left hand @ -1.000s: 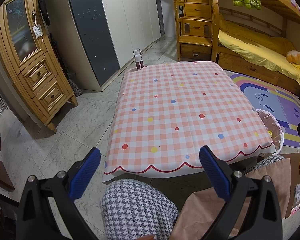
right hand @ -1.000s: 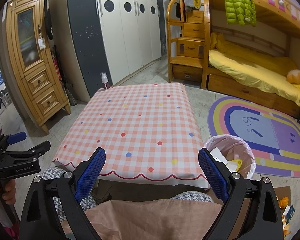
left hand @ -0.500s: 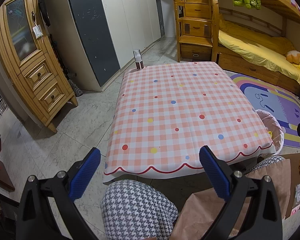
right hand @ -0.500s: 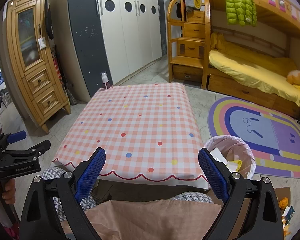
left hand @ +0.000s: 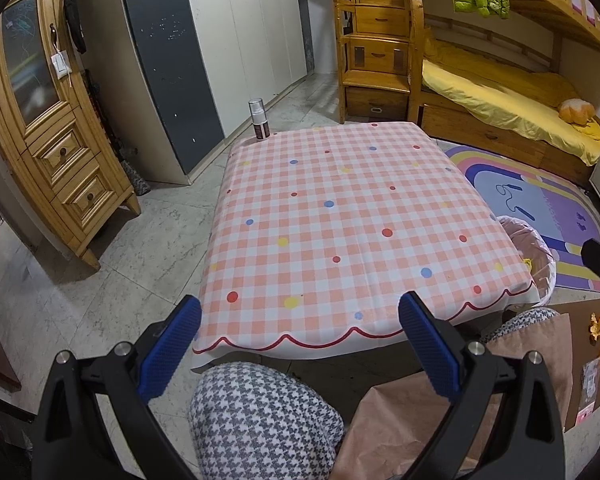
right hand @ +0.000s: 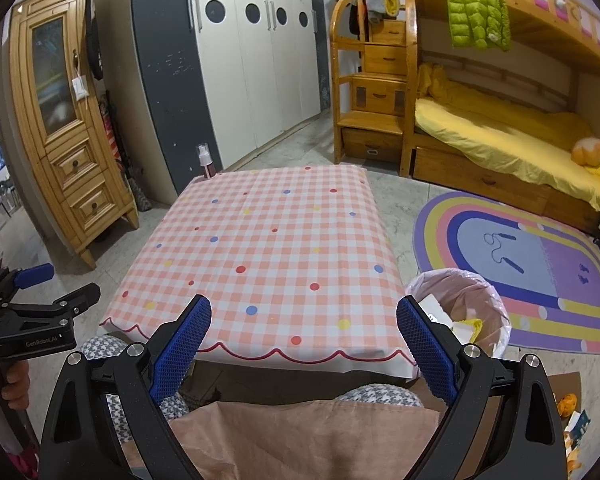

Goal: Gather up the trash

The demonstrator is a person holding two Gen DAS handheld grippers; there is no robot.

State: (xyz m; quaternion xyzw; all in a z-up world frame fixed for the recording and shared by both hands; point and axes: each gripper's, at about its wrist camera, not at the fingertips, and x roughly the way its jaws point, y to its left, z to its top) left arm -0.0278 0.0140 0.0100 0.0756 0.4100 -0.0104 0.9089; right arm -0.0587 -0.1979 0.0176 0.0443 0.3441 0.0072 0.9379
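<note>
Fingers spread wide and empty on both the left gripper [left hand: 300,344] and right gripper [right hand: 303,344]. Checked surface [right hand: 268,248] bare of trash. Bin [right hand: 496,312] near right. Orange peel scraps [left hand: 598,326] on floor, nearest right gripper.

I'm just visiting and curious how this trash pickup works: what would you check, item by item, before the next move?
1. Left tongs open and empty: ok.
2. Right tongs open and empty: ok.
3. Trash bin within view, beside the table's right edge, pink liner open: ok.
4. Room left in the bin: cannot tell; paper scraps already lie inside.
5. Trash located: ok; orange peels and wrappers lie on the cardboard on the floor at right.
6. Tablecloth free of trash: ok; only a spray bottle stands at the far corner.
</note>
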